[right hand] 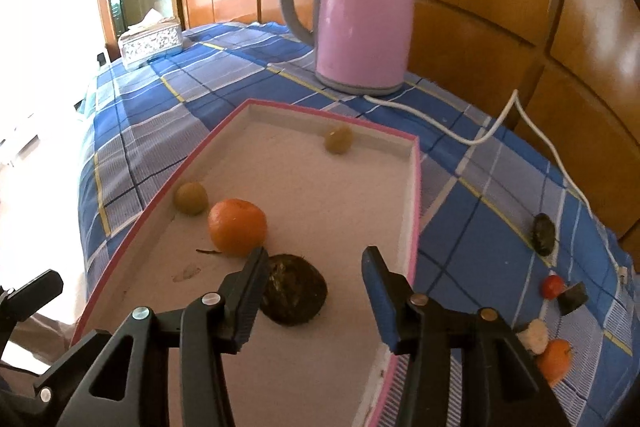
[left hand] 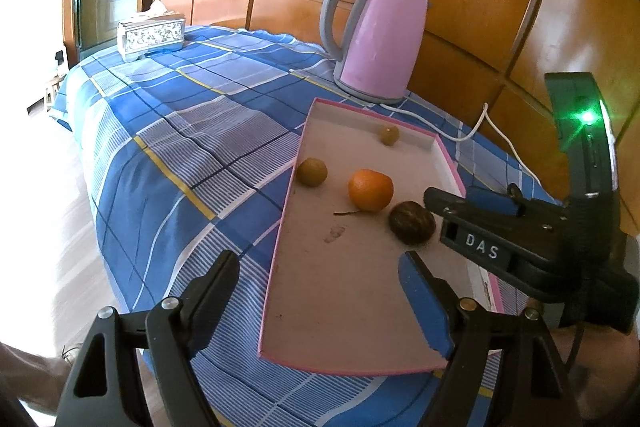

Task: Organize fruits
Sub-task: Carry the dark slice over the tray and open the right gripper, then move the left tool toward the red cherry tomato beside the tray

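Checked blue cloth [left hand: 168, 163] covers the table and carries everything, with a pink kettle [right hand: 360, 15] standing near its far edge and a tissue box [left hand: 151, 37] towards its far left corner, both well away from the work. Nearer, a shallow pink-rimmed tray [right hand: 416, 195] lies on the cloth as the collecting place, which is likely why the fruit already gathered sits inside it: an orange [right hand: 237, 227] near the tray's left wall, a dark brown fruit [right hand: 294, 297] just in front of it, one small greenish fruit [right hand: 191, 198] against the left rim and another [right hand: 338, 140] by the far wall. The right gripper [right hand: 314, 297] hangs over the tray with its jaws apart, the dark fruit lying loose on the tray floor beside its left finger, apparently just set down. The left gripper [left hand: 320, 303] hovers over the tray's near end, jaws wide and empty. More small pieces wait on the cloth's right edge, among them a second orange [right hand: 554, 361] and a red fruit [right hand: 553, 286], so sorting looks unfinished.
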Tool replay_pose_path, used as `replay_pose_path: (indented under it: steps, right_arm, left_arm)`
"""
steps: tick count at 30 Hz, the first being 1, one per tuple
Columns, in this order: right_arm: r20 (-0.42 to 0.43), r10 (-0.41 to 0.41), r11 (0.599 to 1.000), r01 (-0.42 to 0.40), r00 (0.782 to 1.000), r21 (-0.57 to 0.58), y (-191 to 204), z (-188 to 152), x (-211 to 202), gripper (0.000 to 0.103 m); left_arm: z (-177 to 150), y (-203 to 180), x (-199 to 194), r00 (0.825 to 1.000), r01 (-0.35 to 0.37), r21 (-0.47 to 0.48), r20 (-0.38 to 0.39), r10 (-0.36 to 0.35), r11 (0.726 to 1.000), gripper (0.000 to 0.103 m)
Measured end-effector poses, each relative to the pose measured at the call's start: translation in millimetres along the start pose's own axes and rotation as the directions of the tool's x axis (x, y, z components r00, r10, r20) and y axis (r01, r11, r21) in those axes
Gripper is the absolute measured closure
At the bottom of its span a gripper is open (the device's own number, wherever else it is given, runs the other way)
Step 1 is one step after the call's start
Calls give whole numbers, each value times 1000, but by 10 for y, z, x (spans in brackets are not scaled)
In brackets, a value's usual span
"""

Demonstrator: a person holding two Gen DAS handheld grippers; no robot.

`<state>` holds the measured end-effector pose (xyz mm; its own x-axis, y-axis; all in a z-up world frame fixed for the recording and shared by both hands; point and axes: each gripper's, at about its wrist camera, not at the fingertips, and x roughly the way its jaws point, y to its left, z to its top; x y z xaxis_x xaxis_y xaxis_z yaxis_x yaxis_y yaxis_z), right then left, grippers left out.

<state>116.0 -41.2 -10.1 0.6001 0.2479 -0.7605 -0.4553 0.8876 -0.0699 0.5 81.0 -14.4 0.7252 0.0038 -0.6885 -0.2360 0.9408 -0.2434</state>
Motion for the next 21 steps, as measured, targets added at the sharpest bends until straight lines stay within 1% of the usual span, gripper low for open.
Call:
replay_pose_path:
  steps: [14,21]
  right_arm:
    - [47,-98,992,94,994,80,-247,-132,-278,53]
    - [69,-152,977,139,986,163,-507,-294,-488,53]
  left_arm:
    - [-41,-134,-26,1000,23,43,-16,-22,999,21]
    - [-44,-249,-25,999,42,85,-25,-40,996,21]
